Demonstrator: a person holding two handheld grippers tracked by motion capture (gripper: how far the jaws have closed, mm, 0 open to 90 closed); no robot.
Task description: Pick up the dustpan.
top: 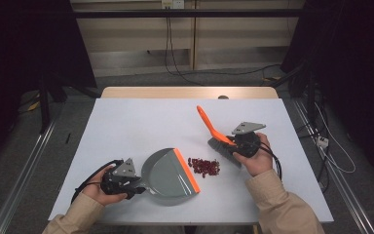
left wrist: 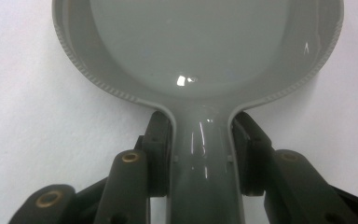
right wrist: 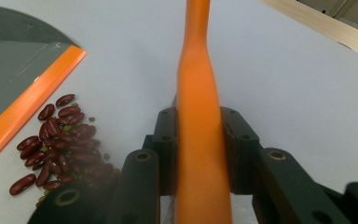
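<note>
Table layout: dustpan left, beans centre, brush right.

On the table (top: pixel 126 117), the dustpan (top: pixel 168 175) lies toward the near left, its handle in the left gripper (top: pixel 137 188) and its lip facing right. The pile of beans (top: pixel 204 166) sits just beside that lip, between dustpan and brush (top: pixel 219 139). The brush stands right of the beans, tilted, its handle rising up and away toward the table's far side, clamped in the right gripper (top: pixel 231 145). The two grippers are well apart.
</note>
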